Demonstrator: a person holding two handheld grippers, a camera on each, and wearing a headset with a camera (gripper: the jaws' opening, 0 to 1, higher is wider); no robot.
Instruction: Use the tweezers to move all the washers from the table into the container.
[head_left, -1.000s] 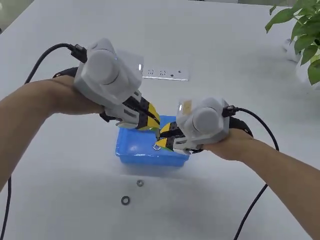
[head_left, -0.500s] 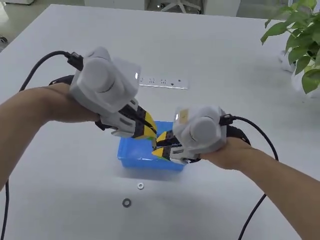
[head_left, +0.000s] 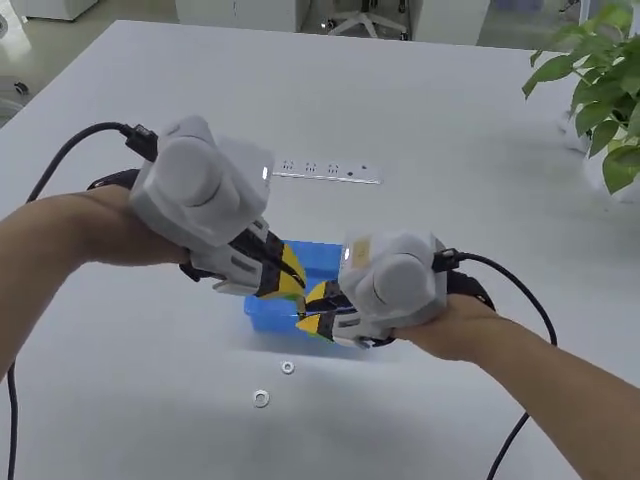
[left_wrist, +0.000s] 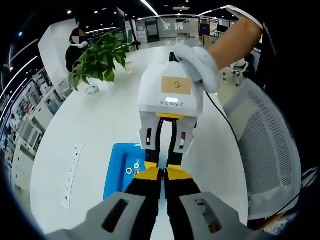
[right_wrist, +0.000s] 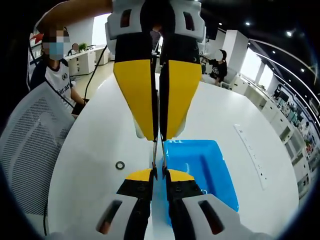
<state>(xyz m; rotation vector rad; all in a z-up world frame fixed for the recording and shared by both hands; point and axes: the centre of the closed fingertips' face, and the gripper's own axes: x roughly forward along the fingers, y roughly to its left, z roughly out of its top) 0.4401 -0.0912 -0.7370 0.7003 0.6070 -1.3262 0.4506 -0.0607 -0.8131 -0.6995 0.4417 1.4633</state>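
Observation:
Over the near edge of the blue container my two grippers meet tip to tip. The left gripper comes from the left and the right gripper from the right. In the right gripper view, thin metal tweezers run from between the left gripper's yellow jaws down into my right gripper, and both are shut on them. Two washers lie on the white table in front of the container. A few washers lie inside the container, above my left gripper.
A white power strip lies behind the container. A potted plant stands at the table's far right. Cables trail from both grippers. People sit at chairs beyond the table edge.
The head camera has shifted. Both grippers, still tip to tip, have drifted from over the container's middle toward its near edge. The two washers on the table have not moved.

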